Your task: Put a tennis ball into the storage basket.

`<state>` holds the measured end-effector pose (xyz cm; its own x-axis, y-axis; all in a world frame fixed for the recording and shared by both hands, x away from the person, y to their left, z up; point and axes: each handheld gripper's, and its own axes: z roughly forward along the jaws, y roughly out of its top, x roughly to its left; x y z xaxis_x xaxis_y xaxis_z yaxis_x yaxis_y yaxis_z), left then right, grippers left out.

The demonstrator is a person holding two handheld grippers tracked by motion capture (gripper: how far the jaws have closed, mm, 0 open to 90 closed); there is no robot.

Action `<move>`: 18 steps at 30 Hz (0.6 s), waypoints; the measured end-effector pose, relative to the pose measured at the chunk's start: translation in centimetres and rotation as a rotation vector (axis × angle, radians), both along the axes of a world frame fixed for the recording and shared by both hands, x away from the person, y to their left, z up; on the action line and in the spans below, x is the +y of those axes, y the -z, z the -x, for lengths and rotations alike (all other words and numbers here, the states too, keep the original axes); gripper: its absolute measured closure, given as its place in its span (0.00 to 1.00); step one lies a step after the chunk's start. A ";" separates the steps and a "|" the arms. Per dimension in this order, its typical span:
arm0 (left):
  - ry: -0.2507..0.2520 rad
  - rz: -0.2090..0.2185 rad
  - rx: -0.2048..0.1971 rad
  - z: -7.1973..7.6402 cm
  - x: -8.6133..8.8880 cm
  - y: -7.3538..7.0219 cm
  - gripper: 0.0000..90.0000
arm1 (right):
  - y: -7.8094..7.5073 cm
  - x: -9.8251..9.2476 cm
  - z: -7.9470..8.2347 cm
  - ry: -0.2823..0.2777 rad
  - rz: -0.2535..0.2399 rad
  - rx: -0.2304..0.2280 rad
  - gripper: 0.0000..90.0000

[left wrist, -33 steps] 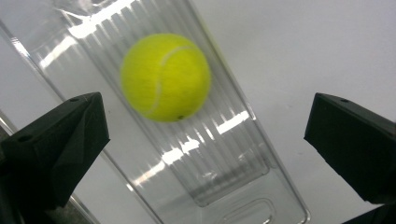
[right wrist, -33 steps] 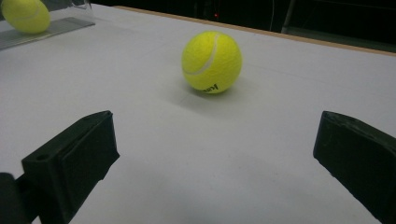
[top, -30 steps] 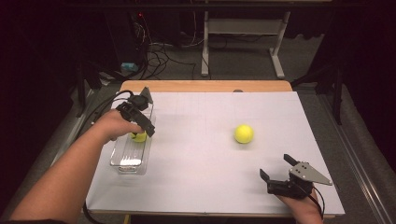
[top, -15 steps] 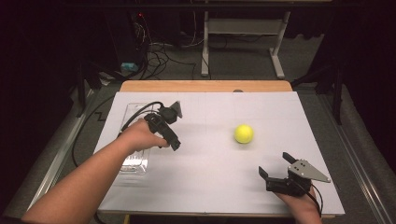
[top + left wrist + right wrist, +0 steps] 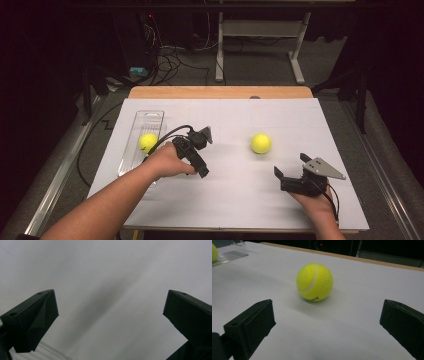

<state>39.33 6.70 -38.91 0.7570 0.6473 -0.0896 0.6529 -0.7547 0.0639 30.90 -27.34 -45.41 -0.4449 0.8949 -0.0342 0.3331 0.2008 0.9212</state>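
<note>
While the right claw sits near the tabletop's front edge at about 5 o'clock, jaws spread wide and empty, its own view looks straight at the loose tennis ball, which lies on the white sheet ahead of the jaws, apart from them. Left claw is now over bare tabletop near the middle-left, about 9 o'clock from that ball; the left gripper view has its jaws wide with nothing between, just white surface and a corner of ribbed clear plastic at the bottom.

Change since a second ago: the left claw was down at the clear tray with a ball in it, then lifted off and swung toward centre. Now the tray ball rests inside the tray at roughly 9 o'clock on the tabletop, released. Right claw barely moved across the frames.

Reading: first ball looks placed, so one drop-off done. Remaining ball is still out at centre-right, roughly 11 o'clock of the right claw. Either claw could take it; the left seems headed that way, the right is already lined up. Ball may roll if nudged, so close squarely.
</note>
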 end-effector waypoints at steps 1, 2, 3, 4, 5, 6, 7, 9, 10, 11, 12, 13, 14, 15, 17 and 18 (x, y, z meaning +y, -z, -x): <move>0.000 0.000 0.000 0.0 0.0 0.0 0.01 | 0.0 0.0 0.0 0.000 0.000 0.000 0.00; 0.005 -0.003 0.003 0.1 -0.1 0.0 0.01 | -0.1 0.5 -1.3 -0.002 -0.003 0.015 0.00; 0.011 0.001 0.004 0.2 -0.2 0.0 0.01 | -0.1 0.8 -1.9 -0.001 0.003 0.020 0.00; 0.008 0.004 0.002 0.2 -0.2 0.0 0.01 | -0.1 1.1 -2.5 0.000 0.009 0.027 0.00; 0.010 0.005 0.003 0.2 -0.2 -0.1 0.01 | -0.1 1.4 -3.0 0.003 0.011 0.035 0.00; 0.013 0.004 0.002 0.2 -0.2 -0.1 0.01 | -0.1 1.7 -3.6 0.003 0.013 0.044 0.00; 0.011 0.003 -0.004 0.2 -0.1 -0.1 0.01 | 0.0 2.0 -4.1 0.000 0.011 0.055 0.00; 0.008 0.004 -0.002 0.2 0.0 -0.1 0.01 | 0.0 2.7 -5.0 -0.004 0.024 0.071 0.00; 0.009 0.004 0.002 0.1 0.1 -0.2 0.01 | -0.1 3.0 -5.4 -0.008 0.032 0.077 0.00; 0.009 0.004 0.002 0.1 0.1 -0.2 0.01 | -0.1 3.4 -5.8 -0.013 0.035 0.087 0.00; 0.014 0.010 0.011 0.0 0.2 -0.2 0.01 | -0.1 3.7 -6.2 -0.014 0.038 0.093 0.00; 0.014 0.010 0.011 0.0 0.2 -0.2 0.01 | -0.1 3.7 -6.2 -0.014 0.038 0.093 0.00; 0.010 0.018 0.008 0.0 0.2 -0.2 0.01 | 0.0 4.2 -7.1 -0.017 0.038 0.116 0.01; 0.010 0.018 0.008 0.0 0.2 -0.2 0.01 | 0.0 4.5 -7.5 -0.017 0.034 0.126 0.01; 0.007 0.028 0.007 0.1 0.5 -0.2 0.01 | 0.1 4.9 -8.3 -0.022 0.039 0.149 0.03; 0.007 0.028 0.003 0.1 0.5 -0.3 0.01 | 0.2 5.2 -8.7 -0.026 0.049 0.162 0.05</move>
<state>39.21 7.21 -38.66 0.7611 0.6392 -0.1098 0.6479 -0.7571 0.0834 39.65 -22.13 -45.62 -0.4708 0.8822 -0.0032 0.4708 0.2543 0.8448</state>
